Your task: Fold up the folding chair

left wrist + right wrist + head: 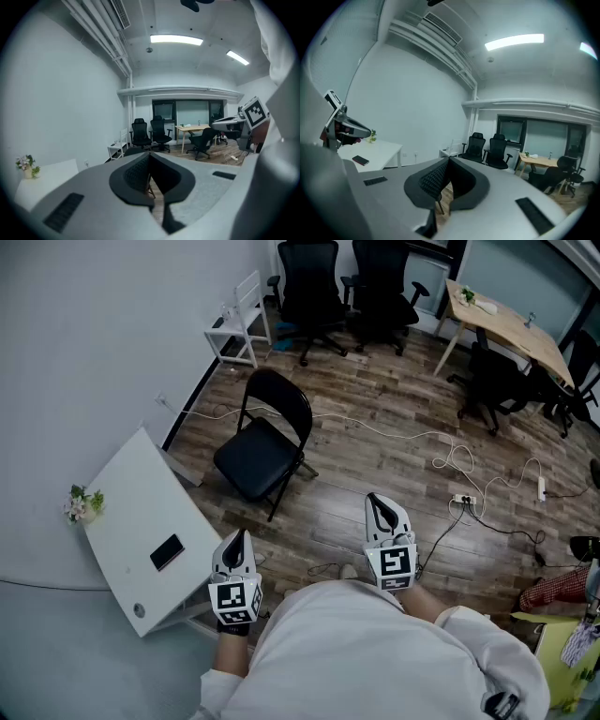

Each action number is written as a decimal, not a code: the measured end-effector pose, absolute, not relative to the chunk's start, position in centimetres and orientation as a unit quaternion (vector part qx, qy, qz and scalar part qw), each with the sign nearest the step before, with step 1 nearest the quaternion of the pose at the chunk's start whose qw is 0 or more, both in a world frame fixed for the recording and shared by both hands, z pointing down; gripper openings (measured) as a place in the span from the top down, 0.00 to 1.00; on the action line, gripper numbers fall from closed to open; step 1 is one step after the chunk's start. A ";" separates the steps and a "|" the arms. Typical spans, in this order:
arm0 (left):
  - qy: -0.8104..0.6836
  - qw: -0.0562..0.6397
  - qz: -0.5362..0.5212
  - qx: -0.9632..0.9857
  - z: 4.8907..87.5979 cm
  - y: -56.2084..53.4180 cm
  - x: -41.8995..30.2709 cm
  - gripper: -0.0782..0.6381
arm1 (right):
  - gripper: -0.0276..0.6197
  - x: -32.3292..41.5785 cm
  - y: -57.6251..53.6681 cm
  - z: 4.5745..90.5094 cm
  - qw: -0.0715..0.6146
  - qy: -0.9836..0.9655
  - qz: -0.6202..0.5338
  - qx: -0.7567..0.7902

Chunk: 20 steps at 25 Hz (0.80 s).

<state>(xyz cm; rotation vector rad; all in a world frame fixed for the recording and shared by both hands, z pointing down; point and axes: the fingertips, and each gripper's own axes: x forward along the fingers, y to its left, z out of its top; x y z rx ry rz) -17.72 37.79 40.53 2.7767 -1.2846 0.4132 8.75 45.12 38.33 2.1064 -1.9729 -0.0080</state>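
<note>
Folding chair (262,442), black and still unfolded, stands on the wood floor (375,456) ahead of me, well apart from both tools. My left tool (238,538) and right tool (378,504) are held low before my body, each with its jaws pressed together on nothing. Just left of the chair sits a white table (131,502) carrying a phone (167,551) and small flowers (82,505). Black office chairs (309,287) stand beyond; cables (455,460) trail across the floor.
</note>
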 end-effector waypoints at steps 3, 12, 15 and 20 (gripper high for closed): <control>-0.416 0.030 0.134 0.899 40.8 37.9 -17.8 0.88 | 0.94 8.8 45.1 38.4 0.130 -0.679 -0.005 0.723; -0.418 0.040 0.133 0.898 41.5 37.8 -17.8 0.88 | 0.94 8.7 44.9 38.8 0.130 -0.686 -0.001 0.716; -0.408 0.039 0.133 0.902 41.4 38.2 -17.4 0.87 | 0.93 8.9 45.2 38.3 0.124 -0.684 -0.011 0.718; -0.384 0.057 0.140 0.911 42.0 38.5 -16.4 0.56 | 0.59 9.6 45.2 38.1 0.117 -0.680 -0.012 0.724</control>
